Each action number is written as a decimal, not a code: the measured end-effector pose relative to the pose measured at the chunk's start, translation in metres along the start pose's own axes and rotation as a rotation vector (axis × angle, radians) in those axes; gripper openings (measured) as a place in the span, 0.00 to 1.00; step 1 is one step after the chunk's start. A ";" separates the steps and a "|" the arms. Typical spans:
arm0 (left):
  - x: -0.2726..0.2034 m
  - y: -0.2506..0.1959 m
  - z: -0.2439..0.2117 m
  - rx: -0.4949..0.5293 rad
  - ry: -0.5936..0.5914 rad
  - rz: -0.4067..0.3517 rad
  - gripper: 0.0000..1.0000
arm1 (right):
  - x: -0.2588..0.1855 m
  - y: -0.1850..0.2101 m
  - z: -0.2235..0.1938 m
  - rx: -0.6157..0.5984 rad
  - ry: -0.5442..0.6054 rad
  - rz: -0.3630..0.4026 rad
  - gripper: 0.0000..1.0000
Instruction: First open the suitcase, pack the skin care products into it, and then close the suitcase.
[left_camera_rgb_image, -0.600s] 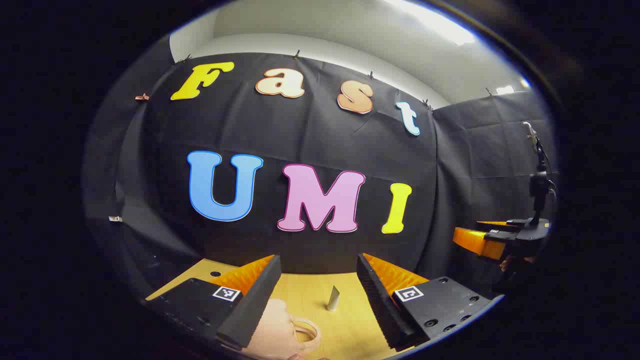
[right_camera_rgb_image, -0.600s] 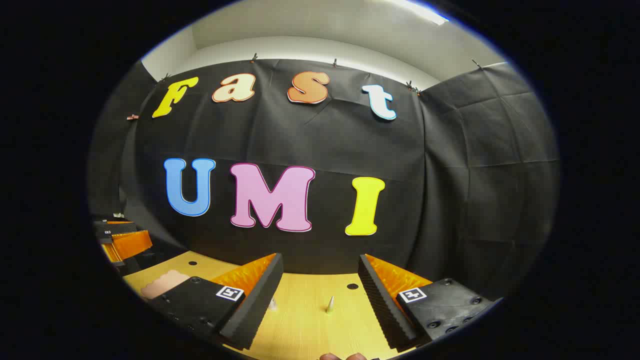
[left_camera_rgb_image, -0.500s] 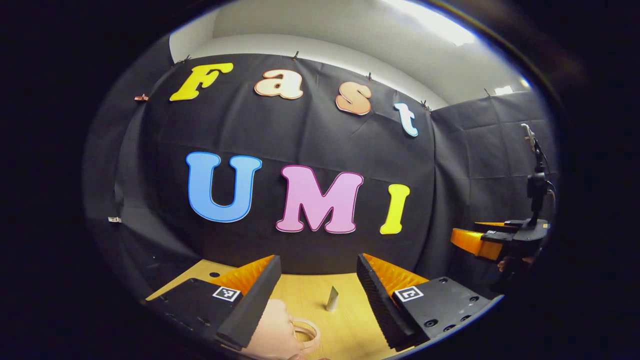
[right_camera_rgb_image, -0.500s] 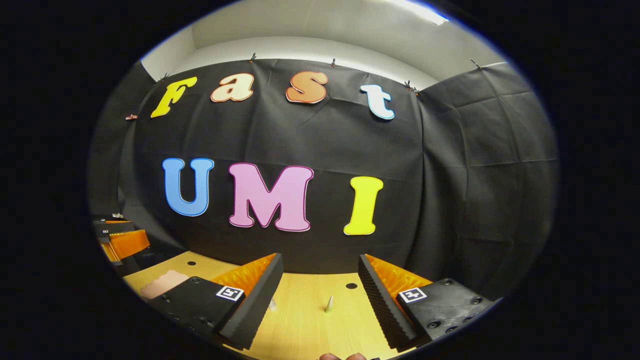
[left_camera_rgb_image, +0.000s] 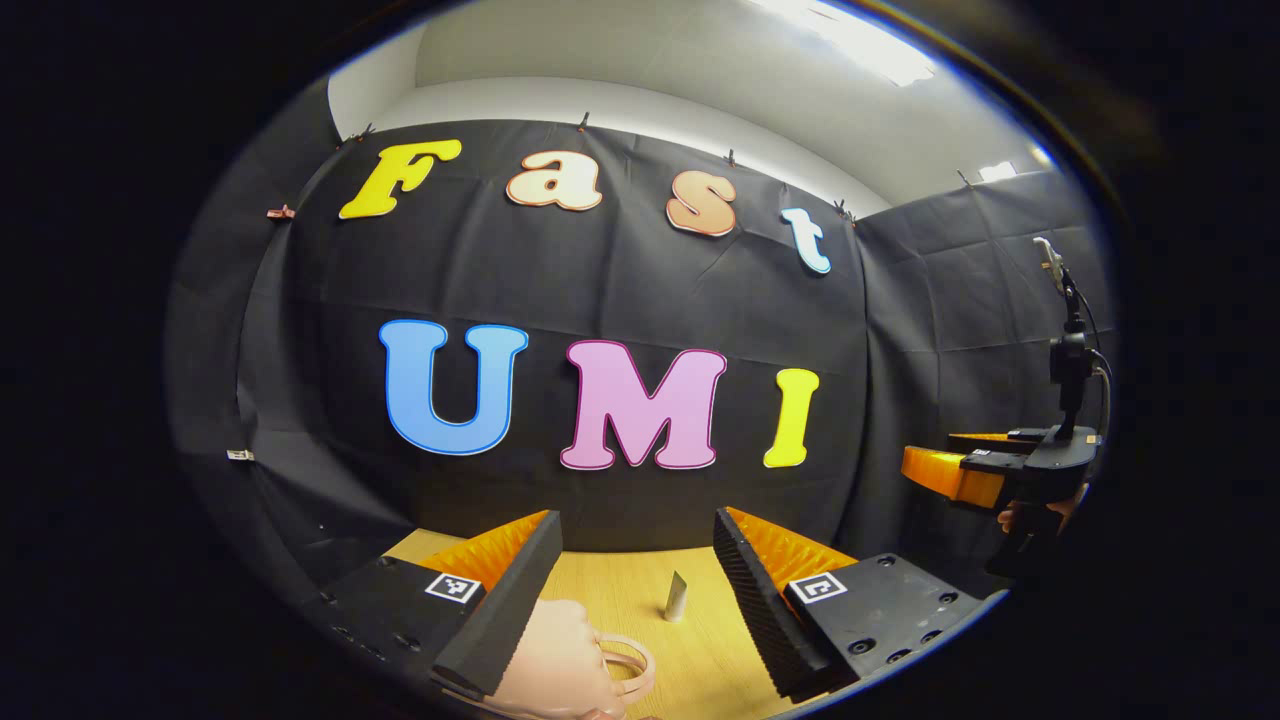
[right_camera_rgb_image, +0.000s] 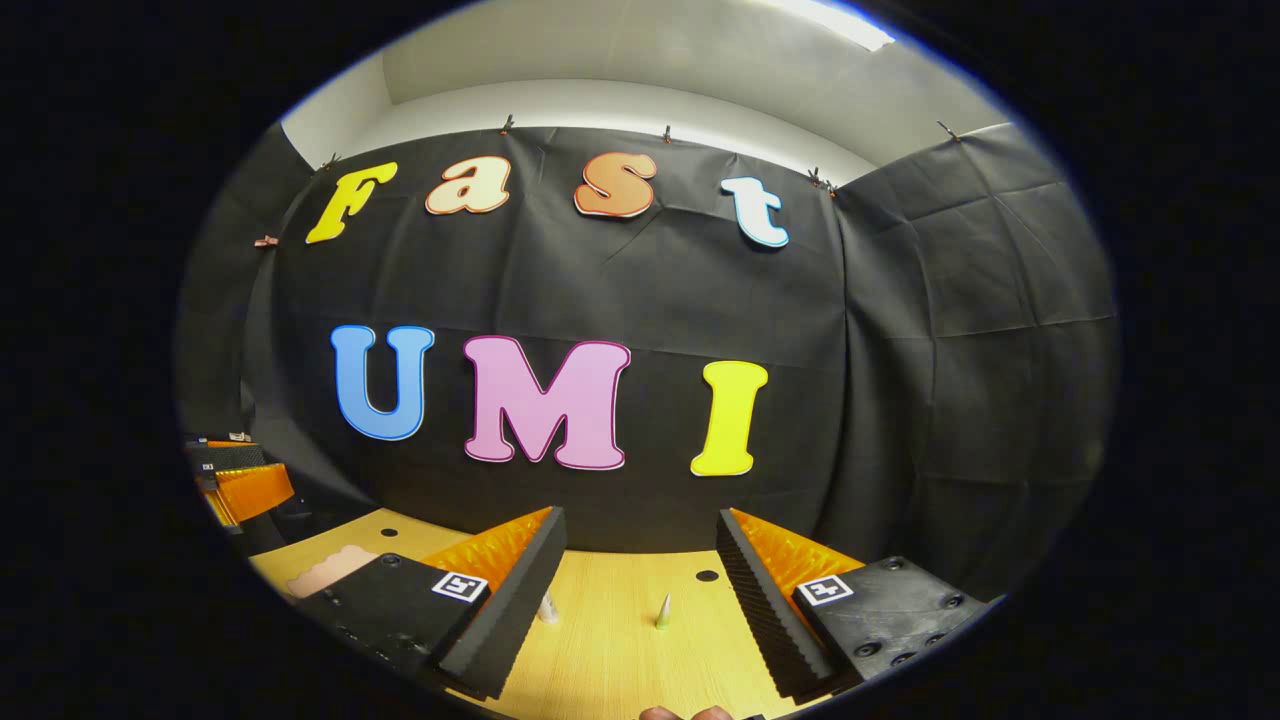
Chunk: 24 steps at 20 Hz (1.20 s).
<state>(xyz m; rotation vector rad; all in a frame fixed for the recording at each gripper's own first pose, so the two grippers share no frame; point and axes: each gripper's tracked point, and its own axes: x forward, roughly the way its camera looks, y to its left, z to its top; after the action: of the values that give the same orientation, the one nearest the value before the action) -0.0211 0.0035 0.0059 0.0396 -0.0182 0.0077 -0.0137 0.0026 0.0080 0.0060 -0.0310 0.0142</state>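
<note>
Suitcase (left_camera_rgb_image: 560, 650) beneath open left tool (left_camera_rgb_image: 630, 600)

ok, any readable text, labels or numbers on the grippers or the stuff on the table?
No readable words or numbers.
Marker squares on the left gripper and right gripper: black-and-white patterns, no text.
Small tube standing on the table: too small to tell if it carries print.
Pink suitcase: no print on the part that shows.

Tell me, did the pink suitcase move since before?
Cannot tell. More of the pink suitcase shows in the left gripper view, but the wooden table and the wall shifted with it, which suggests the camera tipped rather than the suitcase moving.
</note>
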 end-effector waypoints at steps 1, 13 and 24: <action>-0.001 -0.001 -0.001 -0.006 0.001 0.001 0.96 | -0.001 -0.002 0.000 -0.006 -0.002 0.001 0.96; 0.041 -0.039 -0.125 -0.128 0.392 -0.155 0.96 | -0.006 -0.045 -0.007 -0.020 0.001 -0.033 0.96; 0.087 -0.047 -0.311 -0.122 1.037 0.029 0.97 | 0.033 -0.131 -0.086 -0.002 0.123 -0.048 0.96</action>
<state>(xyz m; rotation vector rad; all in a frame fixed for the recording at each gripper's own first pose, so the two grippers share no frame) 0.0717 -0.0307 -0.3047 -0.0899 1.0173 0.0551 0.0242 -0.1269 -0.0782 0.0041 0.0917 -0.0335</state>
